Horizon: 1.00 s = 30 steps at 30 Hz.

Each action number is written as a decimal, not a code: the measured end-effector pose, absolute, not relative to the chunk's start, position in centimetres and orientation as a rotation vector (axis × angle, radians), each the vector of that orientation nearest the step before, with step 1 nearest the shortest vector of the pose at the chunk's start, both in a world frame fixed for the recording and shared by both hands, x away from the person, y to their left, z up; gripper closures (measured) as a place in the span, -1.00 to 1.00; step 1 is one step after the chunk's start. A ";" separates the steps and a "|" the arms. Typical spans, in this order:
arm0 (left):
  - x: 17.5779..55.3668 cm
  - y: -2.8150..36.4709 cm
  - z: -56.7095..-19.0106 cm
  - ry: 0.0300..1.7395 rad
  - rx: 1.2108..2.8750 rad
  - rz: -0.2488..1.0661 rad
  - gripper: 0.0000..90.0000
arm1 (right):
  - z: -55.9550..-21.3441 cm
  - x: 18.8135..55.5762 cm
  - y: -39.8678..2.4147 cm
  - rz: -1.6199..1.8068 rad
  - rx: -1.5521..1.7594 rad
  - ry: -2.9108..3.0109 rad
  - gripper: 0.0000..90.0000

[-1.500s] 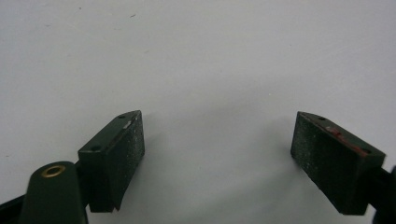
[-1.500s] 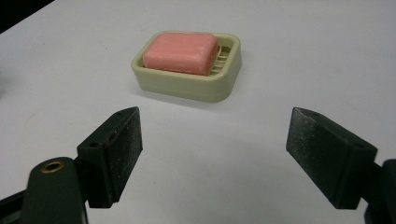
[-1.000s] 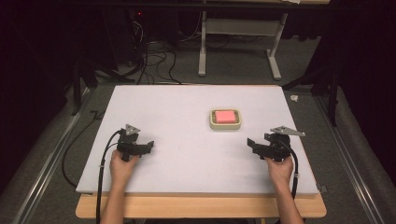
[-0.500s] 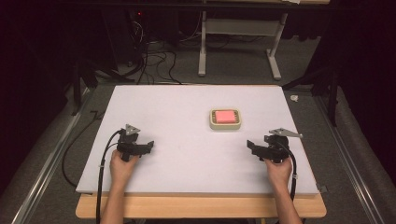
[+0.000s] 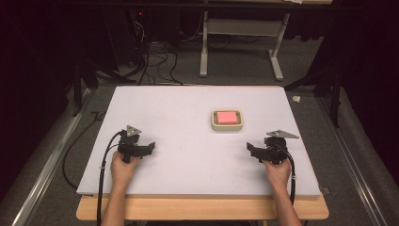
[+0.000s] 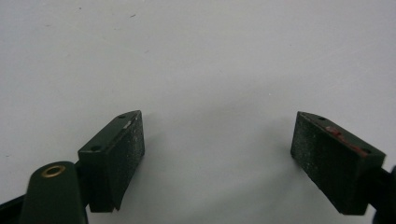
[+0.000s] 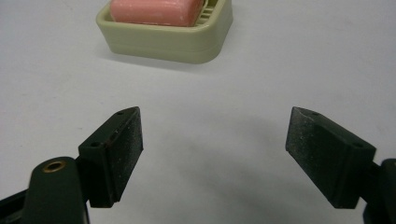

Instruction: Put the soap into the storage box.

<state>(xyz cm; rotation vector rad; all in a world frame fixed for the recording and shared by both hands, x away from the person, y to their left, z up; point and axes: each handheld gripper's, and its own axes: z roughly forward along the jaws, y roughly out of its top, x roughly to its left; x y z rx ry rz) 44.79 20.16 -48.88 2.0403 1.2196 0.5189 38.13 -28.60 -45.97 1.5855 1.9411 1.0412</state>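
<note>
Both tongs released, resting on surface (image 5: 188,169): left tongs (image 5: 149,147), right tongs (image 5: 250,148) nearest the soap dish (image 5: 227,126). Pink soap (image 5: 226,117) lies in dish, beyond right tongs. Soap prob. stiff, slippery; dish light, rigid, so grip across dish walls.

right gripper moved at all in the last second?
No. In the high view the right gripper sits at the same spot below and right of the soap dish, same gap to the table's right edge.

Pink soap (image 5: 227,117) in a pale green dish (image 5: 227,127); white table (image 5: 188,108); black tools (image 5: 151,147).
</note>
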 end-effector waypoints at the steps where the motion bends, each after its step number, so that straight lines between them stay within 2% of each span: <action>1: 44.8 20.2 -48.9 1.219 2.040 0.519 -0.60 | -46.1 38.2 -28.5 1.033 1.587 1.943 -0.56; 30: 44.8 20.2 -48.9 1.219 2.041 0.519 -0.60 | -47.9 39.1 -27.7 0.917 1.580 1.974 -0.56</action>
